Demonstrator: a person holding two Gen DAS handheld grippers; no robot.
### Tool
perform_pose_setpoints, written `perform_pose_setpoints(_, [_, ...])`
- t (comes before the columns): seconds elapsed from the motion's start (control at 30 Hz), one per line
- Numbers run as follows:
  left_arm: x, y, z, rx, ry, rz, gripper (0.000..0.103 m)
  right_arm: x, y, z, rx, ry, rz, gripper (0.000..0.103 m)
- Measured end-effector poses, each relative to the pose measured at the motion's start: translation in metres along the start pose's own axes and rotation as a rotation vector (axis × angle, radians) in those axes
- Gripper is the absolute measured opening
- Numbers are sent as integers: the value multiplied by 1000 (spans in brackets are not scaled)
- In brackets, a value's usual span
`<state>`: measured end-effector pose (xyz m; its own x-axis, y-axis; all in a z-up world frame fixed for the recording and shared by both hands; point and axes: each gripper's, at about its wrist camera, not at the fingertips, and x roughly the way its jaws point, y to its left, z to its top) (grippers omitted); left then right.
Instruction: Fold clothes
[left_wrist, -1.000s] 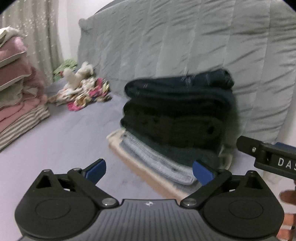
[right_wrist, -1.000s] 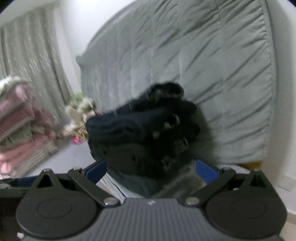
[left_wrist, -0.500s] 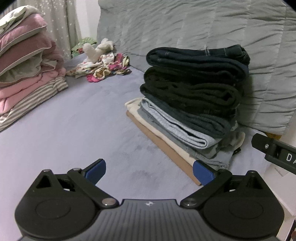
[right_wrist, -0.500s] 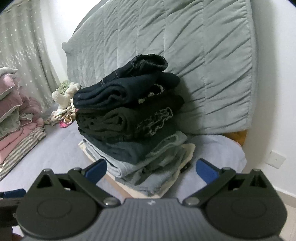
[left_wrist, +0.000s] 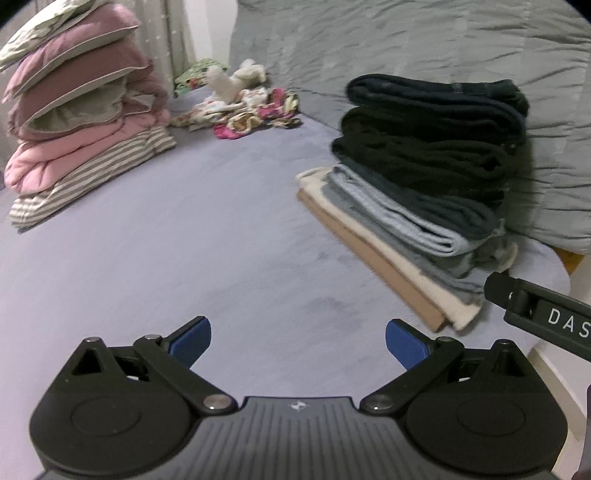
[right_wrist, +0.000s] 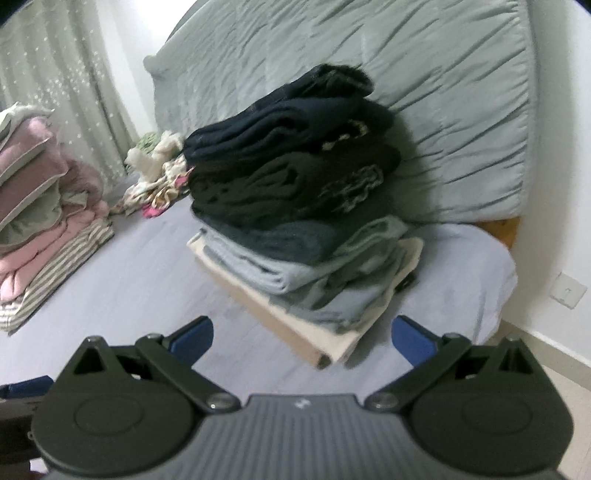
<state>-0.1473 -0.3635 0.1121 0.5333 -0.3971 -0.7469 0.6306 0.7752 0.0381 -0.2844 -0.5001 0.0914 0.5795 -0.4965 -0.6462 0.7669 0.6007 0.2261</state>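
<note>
i'm pulling both grippers, left gripper (left_wrist: 297, 341) and right gripper (right_wrist: 301, 341), back from the folded stack (left_wrist: 424, 177), fingers spread and empty, so that garment is finished.

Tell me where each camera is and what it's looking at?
Left wrist: sits on the left tool, facing across the bed toward the folded stack, pillows and floral heap; its own open blue fingers show, plus the right tool's tip.
Right wrist: sits on the right tool, facing the stack and grey quilt; its open fingers show.
Shared: the stack, pillows, floral heap, bed and quilt.
</note>
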Motion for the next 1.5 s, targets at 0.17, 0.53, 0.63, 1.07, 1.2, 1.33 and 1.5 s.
perform_pose_setpoints(0.17, [-2,31,-12,-42,3,53,102,4,30,-14,-43,23,36,103])
perform_pose_setpoints(0.53, [-5,114,-46,-151,-1,174,102,12,114,-50,-164,65,131,103])
perform_pose_setpoints(0.63, [-4,139,-58,-181,-1,205,102,15,137,-62,-191,84,160,103])
perform_pose_setpoints(1.07, [-7,236,-108,-325,24,320,102,17,227,-107,-301,134,264,103])
perform_pose_setpoints(1.2, [-5,262,-125,-357,17,346,102,22,251,-125,-332,152,292,103])
perform_pose_setpoints(1.33, [2,287,-142,-392,17,363,102,31,274,-149,-360,177,328,103])
perform_pose_setpoints(1.5, [13,316,-163,-399,-11,397,102,47,299,-174,-400,203,343,103])
